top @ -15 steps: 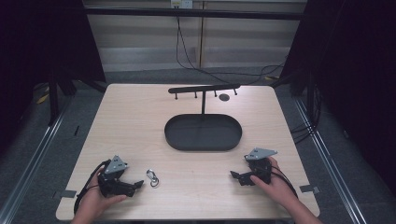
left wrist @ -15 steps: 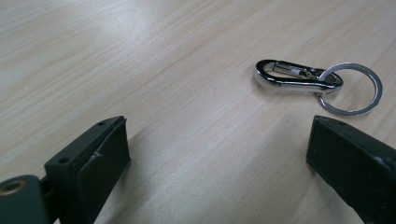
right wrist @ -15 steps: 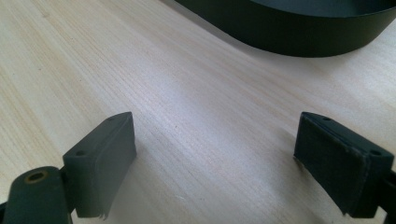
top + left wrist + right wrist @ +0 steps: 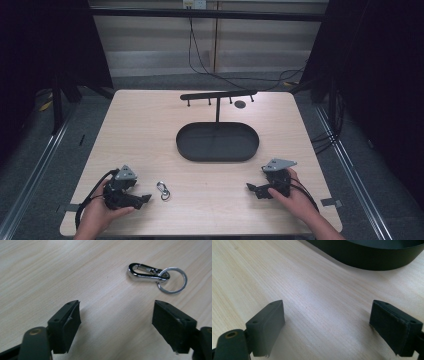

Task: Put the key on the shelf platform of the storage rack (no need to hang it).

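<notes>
High view: wooden table (image 4: 150, 130), with a black oval tray (image 4: 218, 142) at the centre and a black peg rack (image 4: 218, 94) rising behind it at 12 o'clock. Left claw (image 4: 145, 198) low on the table near the front edge, jaws spread wide with nothing between them. Silver clip on a key ring (image 4: 163, 190) flat on the wood, just beside that claw at about 2 o'clock from its tips, not touching. Right claw (image 4: 251, 189) held in a hand (image 4: 295, 197) at the front right, jaws spread too, pointing toward the table's middle, well apart from the clip.

Left gripper view: clip (image 4: 147, 273) and ring (image 4: 173, 280) lying beyond the jaws, toward 1 o'clock, clear of both pads (image 4: 71, 322).

Right gripper view: bare wood between the open jaws, tray wall (image 4: 372, 258) ahead at 1 o'clock.
</notes>
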{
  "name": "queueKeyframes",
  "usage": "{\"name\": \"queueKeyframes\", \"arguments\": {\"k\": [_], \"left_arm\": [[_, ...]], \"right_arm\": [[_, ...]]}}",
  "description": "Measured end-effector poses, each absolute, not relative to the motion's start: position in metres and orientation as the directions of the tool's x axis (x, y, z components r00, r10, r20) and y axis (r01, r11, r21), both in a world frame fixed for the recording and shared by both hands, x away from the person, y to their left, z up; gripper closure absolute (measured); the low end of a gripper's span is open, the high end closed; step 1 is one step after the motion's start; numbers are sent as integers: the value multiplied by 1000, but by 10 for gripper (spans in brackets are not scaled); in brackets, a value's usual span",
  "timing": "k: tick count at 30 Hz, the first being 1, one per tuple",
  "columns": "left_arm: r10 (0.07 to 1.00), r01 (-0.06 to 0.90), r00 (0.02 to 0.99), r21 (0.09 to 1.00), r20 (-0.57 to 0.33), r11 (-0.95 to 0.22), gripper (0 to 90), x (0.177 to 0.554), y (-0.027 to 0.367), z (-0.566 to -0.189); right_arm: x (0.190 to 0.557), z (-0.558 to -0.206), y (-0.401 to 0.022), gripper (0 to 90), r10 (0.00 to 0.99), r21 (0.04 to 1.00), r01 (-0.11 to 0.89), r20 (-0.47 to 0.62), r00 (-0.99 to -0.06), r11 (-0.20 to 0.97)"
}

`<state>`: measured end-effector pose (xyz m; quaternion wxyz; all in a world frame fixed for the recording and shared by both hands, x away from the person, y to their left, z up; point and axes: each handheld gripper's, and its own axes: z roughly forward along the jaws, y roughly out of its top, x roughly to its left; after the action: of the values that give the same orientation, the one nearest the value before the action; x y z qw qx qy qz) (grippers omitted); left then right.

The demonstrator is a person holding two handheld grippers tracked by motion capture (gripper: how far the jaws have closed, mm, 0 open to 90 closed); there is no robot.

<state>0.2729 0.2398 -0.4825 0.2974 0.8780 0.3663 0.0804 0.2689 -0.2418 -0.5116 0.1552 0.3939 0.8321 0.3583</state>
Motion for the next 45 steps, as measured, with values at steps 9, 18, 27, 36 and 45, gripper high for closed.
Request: {"name": "queueKeyframes", "arguments": {"k": [9,18,27,36,45], "left_arm": [[703,652,700,517,-127,-555,252,278,235,-470],[690,669,707,467,-157,-579,263,283,223,-459],[675,671,718,428,-169,-606,281,285,210,-458],[667,663,728,411,-159,-626,302,291,198,-458],[645,649,746,397,-164,-649,317,292,186,-461]], "right_arm": [[269,-512,-242,120,766,719,544,24,-642,433],[269,-512,-242,120,767,719,544,24,-642,433],[269,-512,-242,120,767,718,544,24,-642,433],[269,-512,-242,120,766,718,544,23,-642,434],[269,-512,-242,120,767,719,544,23,-642,433]]}}
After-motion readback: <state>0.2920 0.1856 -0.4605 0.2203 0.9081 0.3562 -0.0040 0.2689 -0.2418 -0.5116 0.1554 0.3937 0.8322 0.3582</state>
